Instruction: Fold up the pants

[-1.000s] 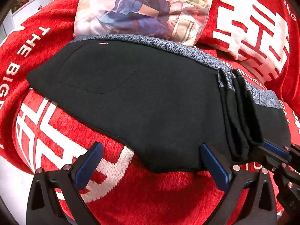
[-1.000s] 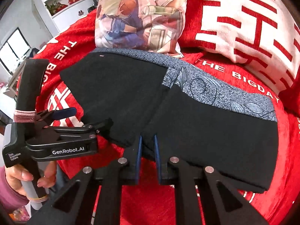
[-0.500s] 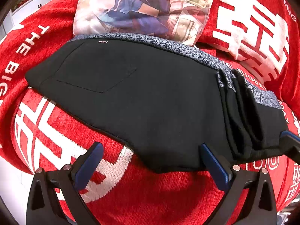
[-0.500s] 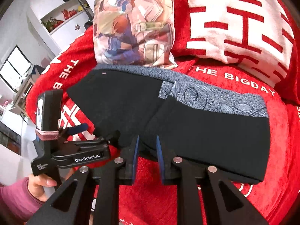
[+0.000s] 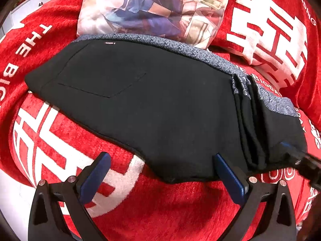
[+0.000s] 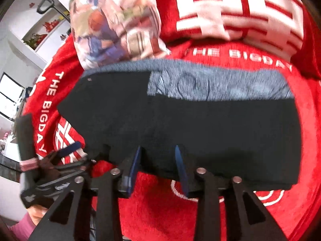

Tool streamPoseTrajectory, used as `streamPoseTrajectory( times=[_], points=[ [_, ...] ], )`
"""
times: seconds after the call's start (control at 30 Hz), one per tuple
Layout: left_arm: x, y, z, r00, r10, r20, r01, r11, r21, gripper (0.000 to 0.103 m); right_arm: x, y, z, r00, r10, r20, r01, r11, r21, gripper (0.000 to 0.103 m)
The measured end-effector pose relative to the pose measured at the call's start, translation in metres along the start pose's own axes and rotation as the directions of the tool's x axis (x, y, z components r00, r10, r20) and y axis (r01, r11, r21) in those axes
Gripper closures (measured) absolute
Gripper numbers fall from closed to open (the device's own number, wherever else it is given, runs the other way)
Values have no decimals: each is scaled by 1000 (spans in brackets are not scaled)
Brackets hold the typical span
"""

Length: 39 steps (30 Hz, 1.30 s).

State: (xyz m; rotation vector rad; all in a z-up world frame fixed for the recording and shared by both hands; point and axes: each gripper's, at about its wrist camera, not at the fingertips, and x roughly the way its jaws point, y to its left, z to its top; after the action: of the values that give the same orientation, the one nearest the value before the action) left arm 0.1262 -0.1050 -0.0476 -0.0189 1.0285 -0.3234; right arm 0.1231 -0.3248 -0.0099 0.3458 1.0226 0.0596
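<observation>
Folded pants [image 5: 152,108] lying long-axis across the red bed [image 5: 180,206], waistband toward the pillows. Right claw [image 6: 158,164] just been opening, half spread astride the near hem, pinching nothing. Left claw [image 5: 160,172] spread wide, just short of that hem.

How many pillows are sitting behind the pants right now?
2. A cartoon-print pillow sits right behind the grey waistband of the black pants; a red pillow with white characters lies to its right. More may lie beyond the frame.
</observation>
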Motion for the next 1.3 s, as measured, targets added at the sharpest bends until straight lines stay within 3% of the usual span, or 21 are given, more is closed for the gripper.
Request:
streamPoseTrajectory(
  times=[0.17,0.37,0.57,0.77,0.87,0.93,1.03,1.13,1.3],
  points=[
    [-14,17,5,999,29,43,-30,999,19,0,0,1,-3,1000,20,6,-20,1000,-12,52],
    [-26,54,15,993,86,80,-84,996,-19,0,2,10,-7,1000,-11,22,12,998,-59,45],
    [-32,114,30,987,126,104,-111,984,-138,0,3,10,-8,1000,-10,20,11,998,-60,44],
    [-25,176,40,988,54,144,-11,959,-284,0,5,11,-8,1000,-8,16,9,998,-60,42],
    [-15,196,45,986,-56,160,106,939,-326,0,6,14,-8,1000,-18,18,20,997,-76,39],
    [-6,206,48,971,-164,174,219,901,-374,0,7,16,-9,1000,-24,17,26,996,-84,37],
    [6,216,51,948,-245,205,312,844,-436,0,8,18,-9,999,-34,13,35,995,-94,35],
    [12,223,54,938,-263,227,342,809,-478,0,9,19,-9,999,-37,9,38,994,-99,35],
    [17,221,63,943,-244,225,323,827,-459,0,11,19,-9,999,-42,7,43,994,-103,34]
  ],
)
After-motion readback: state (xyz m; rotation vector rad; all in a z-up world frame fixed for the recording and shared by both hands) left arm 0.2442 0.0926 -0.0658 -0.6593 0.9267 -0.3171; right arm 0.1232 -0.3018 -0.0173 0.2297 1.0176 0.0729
